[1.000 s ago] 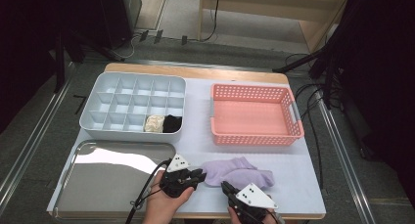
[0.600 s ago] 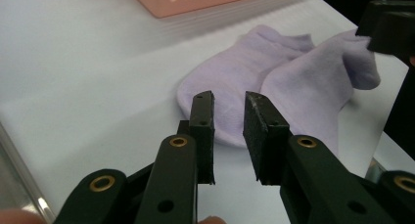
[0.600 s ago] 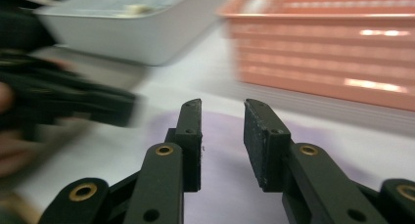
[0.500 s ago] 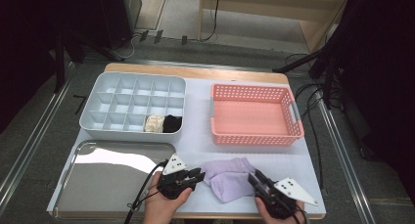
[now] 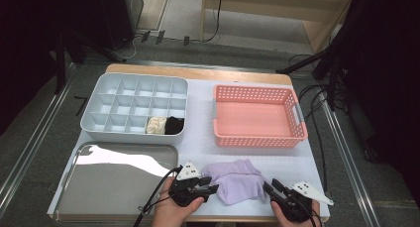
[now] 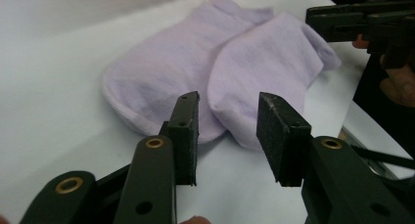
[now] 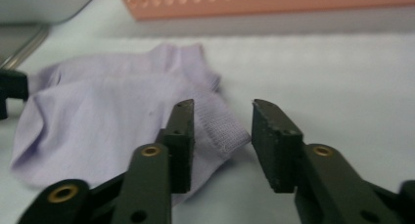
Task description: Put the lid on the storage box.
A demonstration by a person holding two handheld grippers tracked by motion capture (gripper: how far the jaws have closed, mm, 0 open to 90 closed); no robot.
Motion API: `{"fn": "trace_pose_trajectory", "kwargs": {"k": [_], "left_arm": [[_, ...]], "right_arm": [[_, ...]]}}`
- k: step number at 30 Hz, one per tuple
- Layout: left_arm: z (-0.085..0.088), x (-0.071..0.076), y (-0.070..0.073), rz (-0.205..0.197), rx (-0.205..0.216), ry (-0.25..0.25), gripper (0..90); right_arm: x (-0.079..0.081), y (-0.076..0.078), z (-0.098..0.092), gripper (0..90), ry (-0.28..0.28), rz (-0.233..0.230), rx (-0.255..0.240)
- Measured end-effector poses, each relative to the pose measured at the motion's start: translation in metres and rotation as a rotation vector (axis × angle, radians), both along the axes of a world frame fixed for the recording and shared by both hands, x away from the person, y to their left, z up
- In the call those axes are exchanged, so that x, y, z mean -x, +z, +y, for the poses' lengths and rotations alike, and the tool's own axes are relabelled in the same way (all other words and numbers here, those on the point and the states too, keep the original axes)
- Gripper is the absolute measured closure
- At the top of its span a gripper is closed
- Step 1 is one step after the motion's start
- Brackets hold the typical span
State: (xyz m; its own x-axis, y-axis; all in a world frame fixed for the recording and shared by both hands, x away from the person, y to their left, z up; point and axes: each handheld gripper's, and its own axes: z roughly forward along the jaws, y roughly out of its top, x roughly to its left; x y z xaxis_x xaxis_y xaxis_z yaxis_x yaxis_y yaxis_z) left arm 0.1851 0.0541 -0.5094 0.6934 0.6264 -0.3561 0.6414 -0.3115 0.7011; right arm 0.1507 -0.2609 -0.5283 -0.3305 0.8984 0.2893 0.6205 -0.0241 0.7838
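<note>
Socks (image 5: 236, 181) in pale lilac, a pair lying overlapped, are the landmark on the white table (image 5: 198, 142) in the high view: the pink basket (image 5: 257, 115) stands beyond them, the grey divider tray (image 5: 136, 105) farther off to their left, the steel tray (image 5: 116, 180) just left of them. The left gripper (image 5: 210, 186) sits at their left edge, the right gripper (image 5: 271, 187) just off their right end. A second ago the right gripper lay over the near part of the socks; it has since slid out to the right, and the pair now lies bunched shorter.

Left gripper view: its jaws have just been opening and stand apart, the pads (image 6: 188, 131) short of the socks' (image 6: 215, 72) near rounded ends, nothing between them. The right gripper (image 6: 359, 18) shows beyond the socks.

Right gripper view: jaws have just been opening and stand parted, empty, the ribbed cuff of the socks (image 7: 122, 116) just ahead of the gap.

Both grips look released, so the socks rest free on the table; a fresh pinch at each end seems the likely next step.
</note>
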Motion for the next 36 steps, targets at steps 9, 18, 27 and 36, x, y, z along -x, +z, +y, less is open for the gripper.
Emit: {"fn": "trace_pose_trajectory", "kwargs": {"k": [9, 18, 27, 36], "left_arm": [[-0.01, 0.003, -0.001, -0.035, -0.073, -0.025, 75.2], [-0.009, 0.005, 0.002, -0.056, -0.083, -0.04, 90.0], [-0.012, 0.005, 0.002, -0.083, -0.055, 0.027, 58.4], [-0.025, 0.009, -0.004, -0.121, -0.165, 0.01, 65.9]], "right_arm": [[0.007, 0.007, 0.014, 84.8, 0.018, -0.022, 0.035], [0.018, 0.028, 0.021, 88.1, 0.014, -0.192, 0.113], [0.012, 0.019, 0.019, 73.6, 0.004, -0.119, 0.121], [-0.001, -0.002, 0.011, 67.0, -0.006, 0.012, 0.063]]}}
